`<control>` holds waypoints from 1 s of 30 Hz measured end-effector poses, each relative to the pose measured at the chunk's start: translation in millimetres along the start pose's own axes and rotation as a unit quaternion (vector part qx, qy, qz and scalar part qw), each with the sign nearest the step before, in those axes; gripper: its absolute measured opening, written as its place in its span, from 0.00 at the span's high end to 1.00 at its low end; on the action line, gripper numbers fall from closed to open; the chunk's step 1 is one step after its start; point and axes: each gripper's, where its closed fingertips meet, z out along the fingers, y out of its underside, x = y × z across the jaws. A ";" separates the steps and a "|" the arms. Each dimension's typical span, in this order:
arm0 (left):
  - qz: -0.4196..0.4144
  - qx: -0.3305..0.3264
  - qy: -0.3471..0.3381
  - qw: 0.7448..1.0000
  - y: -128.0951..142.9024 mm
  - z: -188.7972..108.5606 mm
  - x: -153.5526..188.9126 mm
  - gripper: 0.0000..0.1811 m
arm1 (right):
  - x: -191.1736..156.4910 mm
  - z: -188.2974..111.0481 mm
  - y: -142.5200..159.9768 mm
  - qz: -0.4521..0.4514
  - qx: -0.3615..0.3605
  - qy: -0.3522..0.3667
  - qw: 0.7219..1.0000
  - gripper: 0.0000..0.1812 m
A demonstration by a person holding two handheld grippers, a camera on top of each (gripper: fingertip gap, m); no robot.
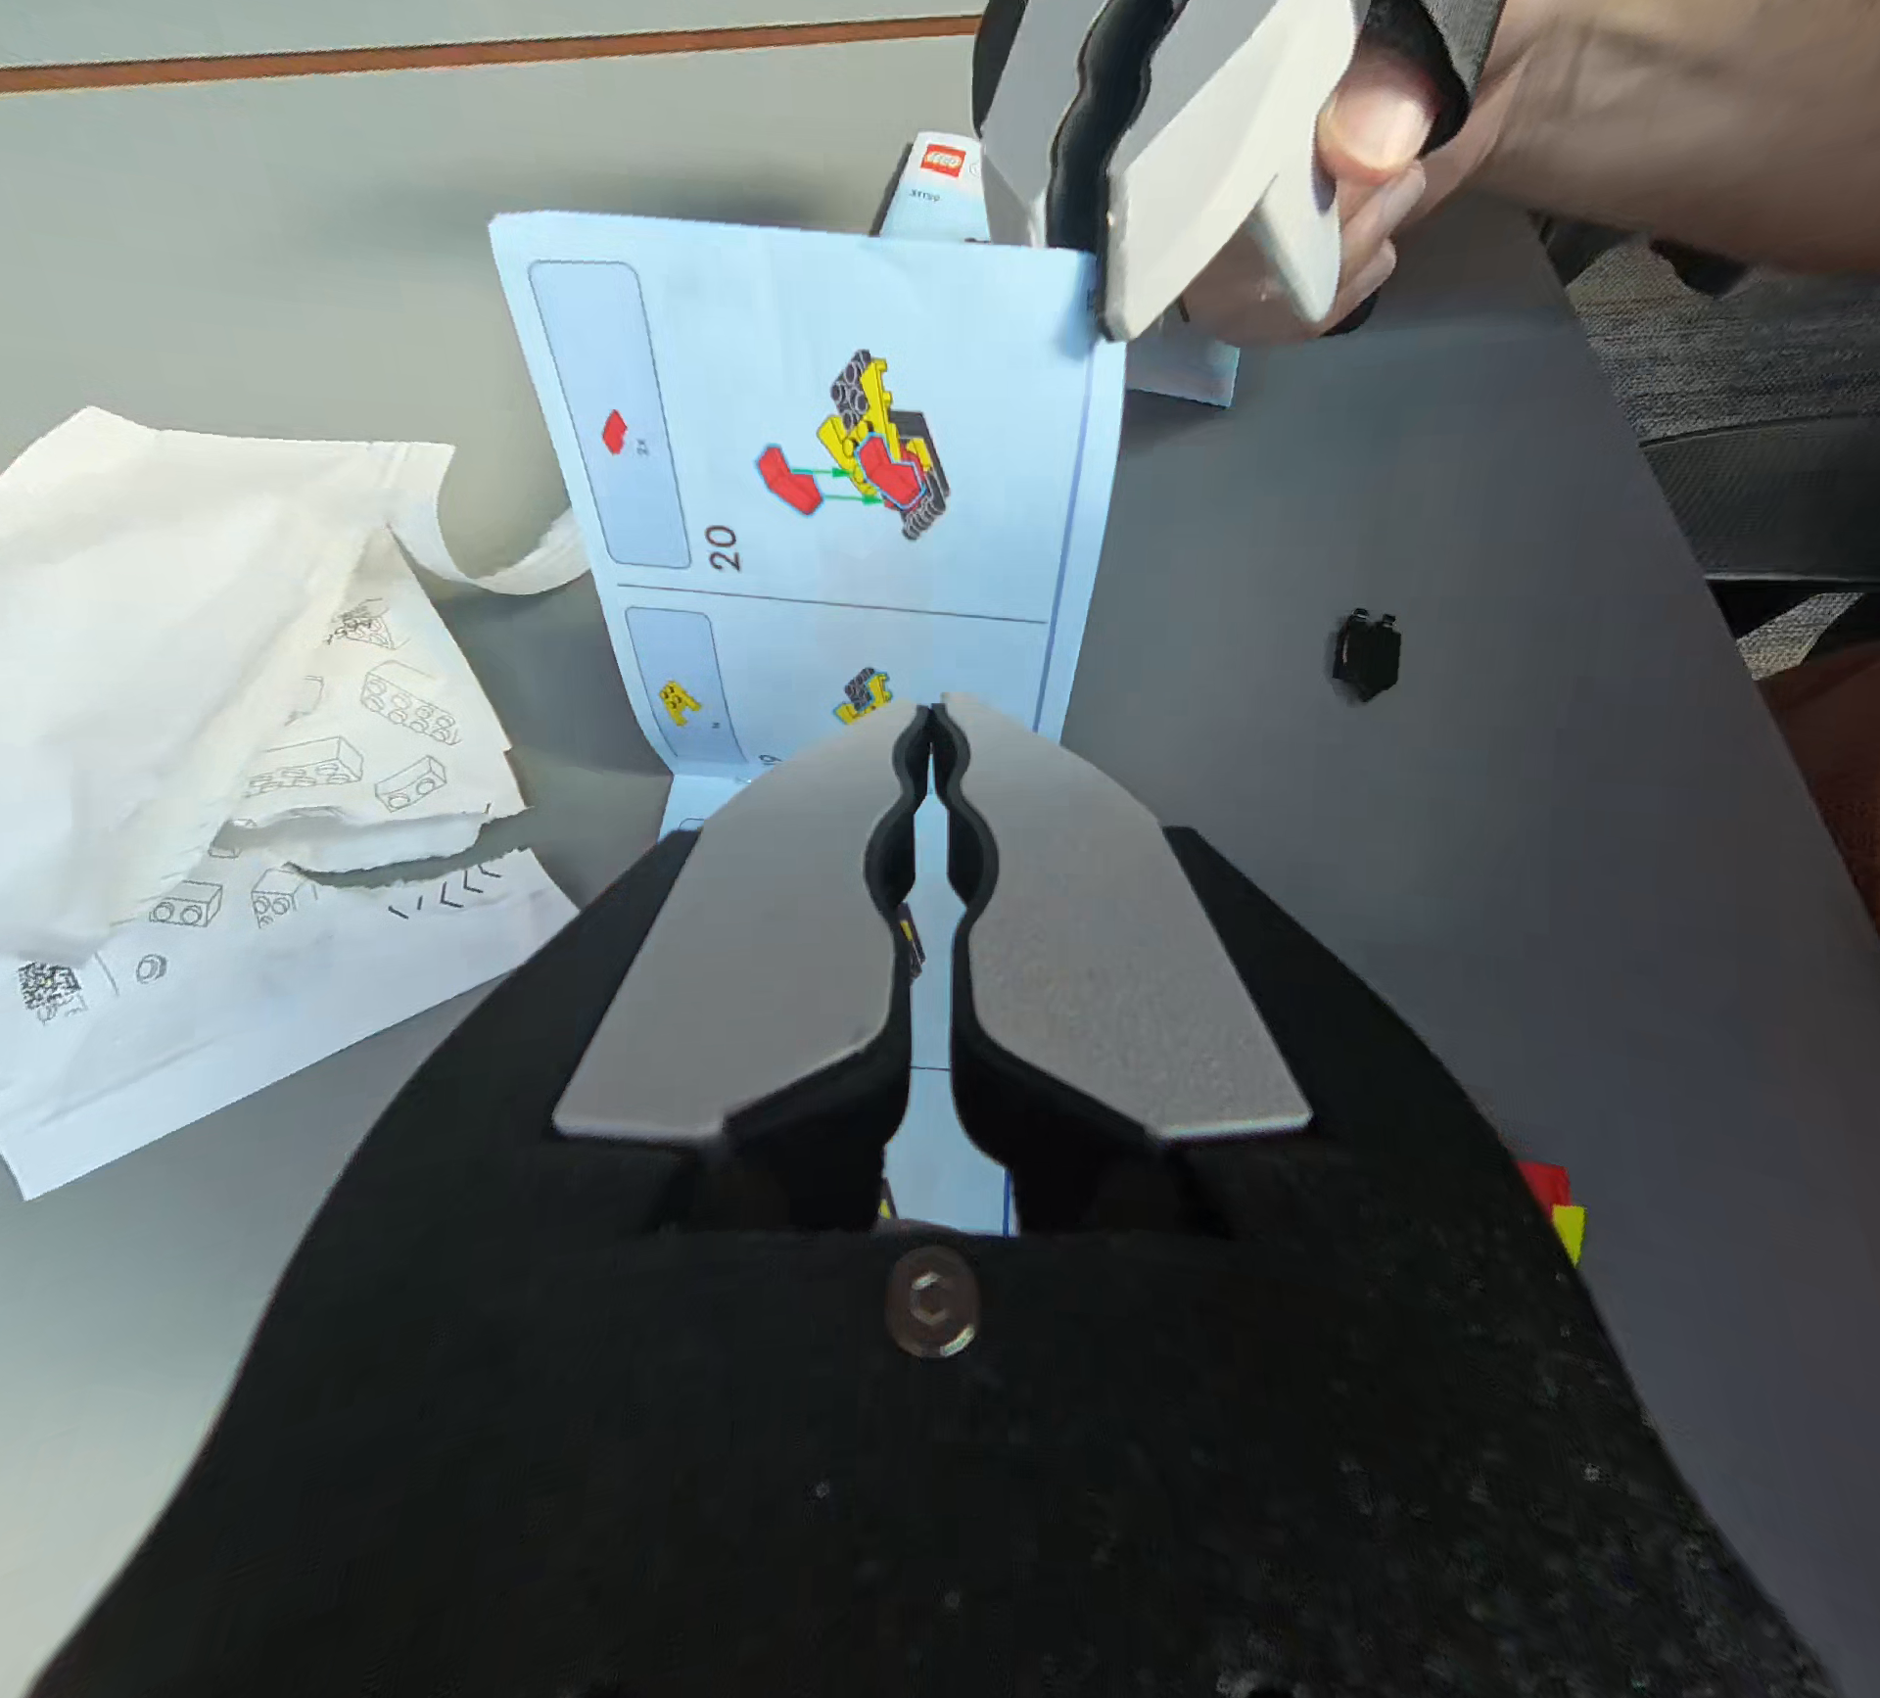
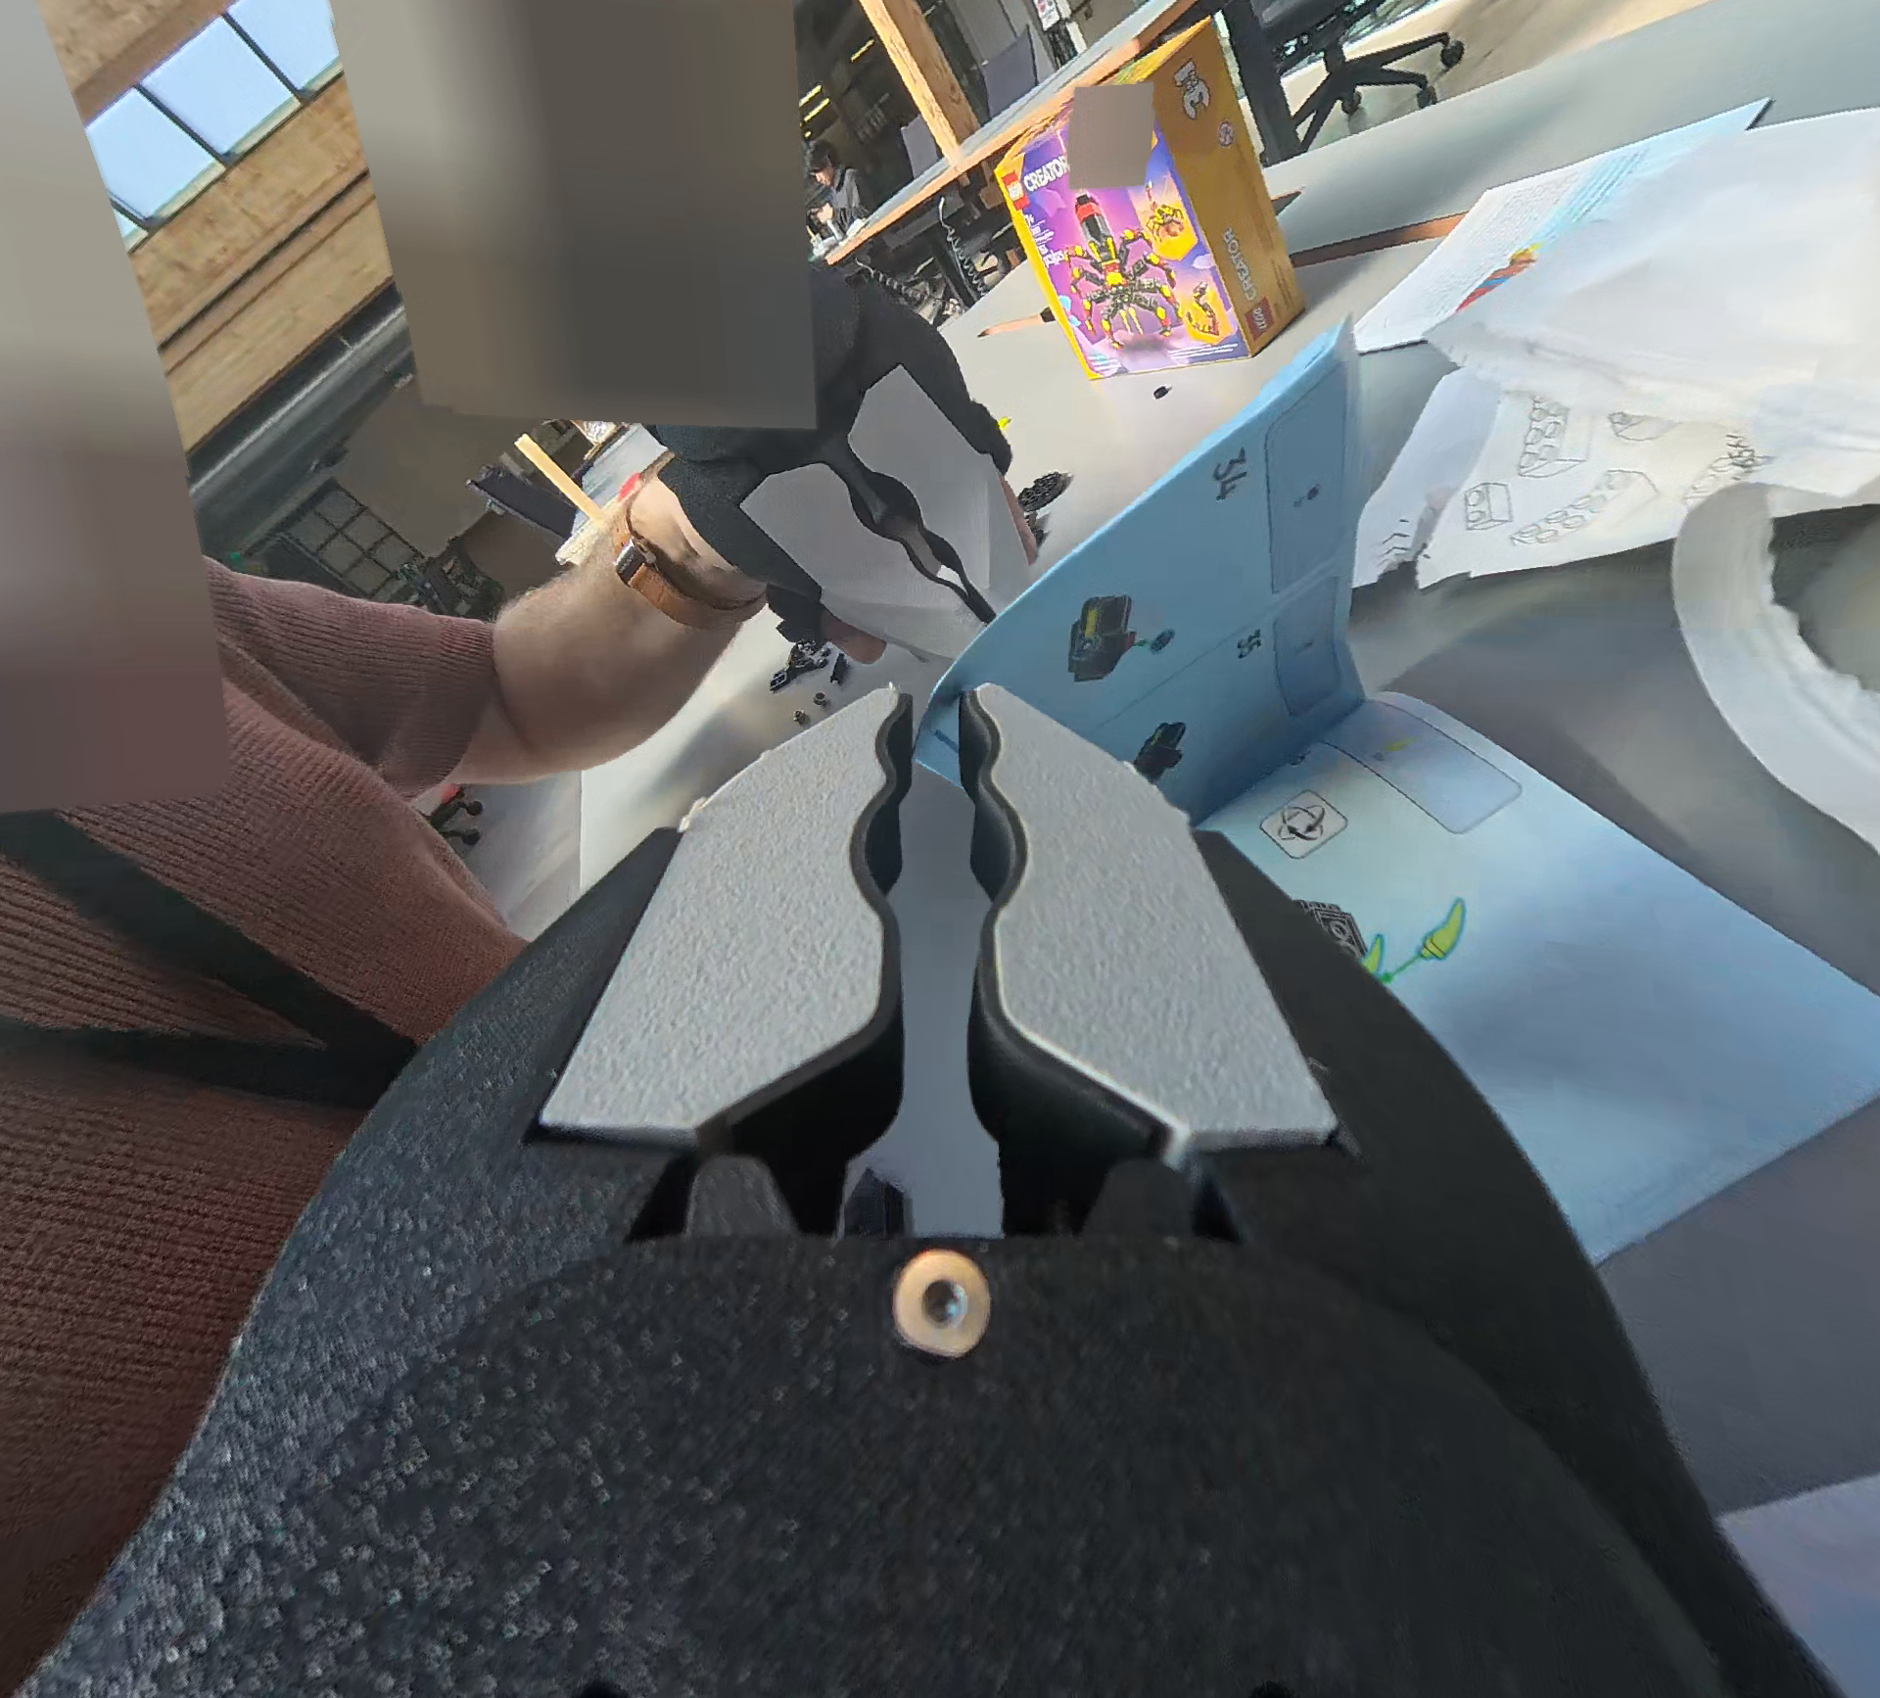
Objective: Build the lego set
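Holding a page of the booklet upright, the right gripper pinches its far top corner, seemingly so the build steps can be read or the leaf turned. In the left wrist view the left gripper sits low over the booklet's near edge, its jaws pressed together at the tips; whether they nip the paper or merely rest on it I cannot tell, as the fingers cover the contact. A small dark-and-yellow bit shows in the gap further back, too hidden to name. A black piece lies alone on the bench to the right, well apart from both grippers. Torn white bags sprawl to the left. Red and yellow bricks peek past the gripper body, mostly cut off.

From the right wrist view, the right gripper shows its jaws nearly together with a thin gap; the lifted page curves up just beyond its tips, and the pinch point itself is hard to make out here. The left gripper points down at the far end of the page. Loose dark pieces are scattered near it. The set's box stands further back on the bench. No assembled model is clearly in sight, so the build seems paused for the instructions.
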 end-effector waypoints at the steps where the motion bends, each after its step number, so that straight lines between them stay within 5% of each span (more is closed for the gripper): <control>1: -0.005 0.002 -0.003 1.000 0.6 1.4 -1.0 1.00 | -2.2 6.9 -0.9 -0.005 -0.005 -0.003 1.000 1.00; 13: -0.048 -0.009 -0.052 0.997 40.0 -23.2 -11.1 1.00 | -14.4 83.3 29.8 -0.108 -0.128 -0.007 0.986 0.94; 22: -0.051 -0.014 -0.045 0.998 52.1 -21.6 -10.4 1.00 | -15.2 88.7 25.6 -0.166 -0.123 0.007 0.978 0.94; 30: -0.047 -0.010 -0.036 0.998 46.4 -24.4 -9.4 1.00 | -22.3 116.6 33.0 -0.301 -0.185 0.007 0.936 0.89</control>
